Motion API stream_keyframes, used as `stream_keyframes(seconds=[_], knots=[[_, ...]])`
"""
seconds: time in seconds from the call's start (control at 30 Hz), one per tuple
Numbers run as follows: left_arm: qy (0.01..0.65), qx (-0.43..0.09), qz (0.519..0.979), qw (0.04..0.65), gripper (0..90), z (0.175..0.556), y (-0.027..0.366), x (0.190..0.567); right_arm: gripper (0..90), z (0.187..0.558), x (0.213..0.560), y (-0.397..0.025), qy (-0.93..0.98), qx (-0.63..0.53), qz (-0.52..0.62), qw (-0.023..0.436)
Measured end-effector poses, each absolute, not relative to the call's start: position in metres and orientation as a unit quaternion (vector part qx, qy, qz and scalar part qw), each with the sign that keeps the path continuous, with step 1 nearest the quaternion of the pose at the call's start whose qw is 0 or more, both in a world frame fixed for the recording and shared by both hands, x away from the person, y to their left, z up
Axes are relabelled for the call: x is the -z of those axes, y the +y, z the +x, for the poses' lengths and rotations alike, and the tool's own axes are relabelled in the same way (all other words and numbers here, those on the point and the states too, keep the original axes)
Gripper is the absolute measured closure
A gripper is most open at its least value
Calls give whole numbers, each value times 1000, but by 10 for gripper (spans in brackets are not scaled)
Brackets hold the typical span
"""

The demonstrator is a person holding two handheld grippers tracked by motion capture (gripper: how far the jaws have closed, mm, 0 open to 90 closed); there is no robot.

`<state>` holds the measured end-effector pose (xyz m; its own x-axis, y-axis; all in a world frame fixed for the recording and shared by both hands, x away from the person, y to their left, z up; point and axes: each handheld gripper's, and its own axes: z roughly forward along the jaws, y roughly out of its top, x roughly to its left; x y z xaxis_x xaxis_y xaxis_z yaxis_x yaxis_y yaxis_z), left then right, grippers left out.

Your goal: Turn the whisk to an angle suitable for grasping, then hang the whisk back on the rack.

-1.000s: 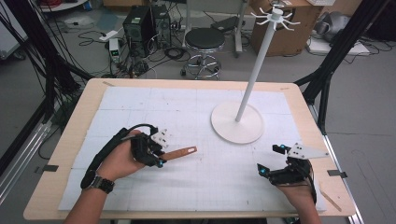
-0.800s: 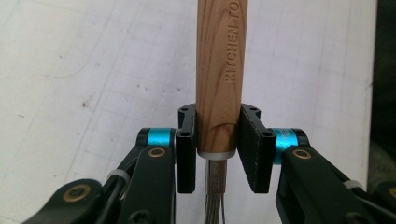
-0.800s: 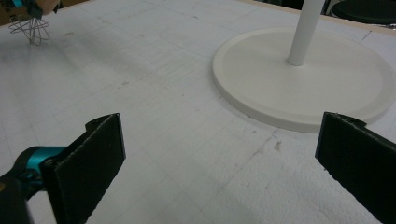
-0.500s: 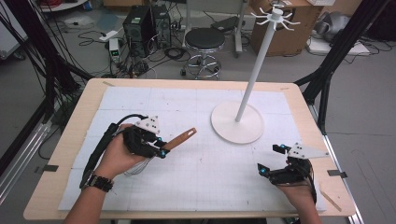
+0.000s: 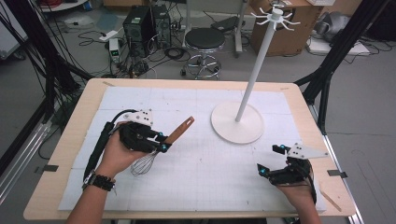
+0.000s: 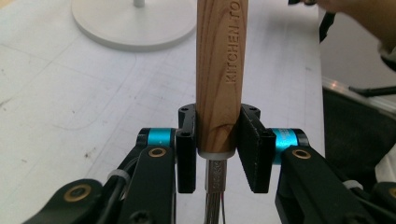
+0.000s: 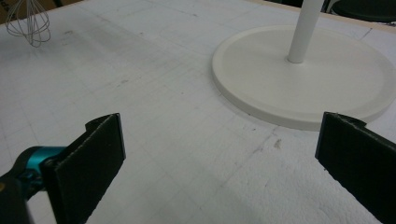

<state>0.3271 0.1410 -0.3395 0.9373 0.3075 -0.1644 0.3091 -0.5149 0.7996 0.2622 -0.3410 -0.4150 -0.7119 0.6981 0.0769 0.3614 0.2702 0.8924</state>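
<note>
A whisk with a wooden handle (image 5: 180,129) and a wire head (image 5: 144,164) is held above the white mat on the left side of the table. My left gripper (image 5: 161,142) is shut on the handle near its lower end, with the handle (image 6: 219,65) rising up between the jaws and the wires (image 6: 215,205) hanging below. The handle's free end points toward the white hook stand (image 5: 238,122), whose round base (image 7: 303,74) sits at centre right. My right gripper (image 5: 271,161) rests low near the front right of the table, open with nothing between its pads (image 7: 93,158). The whisk's wire head (image 7: 29,21) hangs far off in the right gripper view.
The stand's tall pole ends in a ring of hooks (image 5: 275,16) above the table's far edge. A white mat (image 5: 210,172) covers most of the wooden table (image 5: 60,154). A stool (image 5: 204,44), cables and a cardboard box stand on the floor beyond.
My left gripper has lifted the whisk off the mat and tilted it, so the handle now points up toward the stand. The right gripper has stayed where it was.
</note>
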Motion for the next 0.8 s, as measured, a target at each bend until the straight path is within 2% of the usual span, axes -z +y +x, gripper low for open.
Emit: stream_keyframes(seconds=[0.3, 0.8], knots=[[174, 25, 834, 522, 702, 335, 137, 329, 2, 260, 414, -345, 776, -500, 344, 172], [150, 41, 810, 565, 701, 352, 111, 297, 2, 261, 413, -343, 777, -502, 340, 171]])
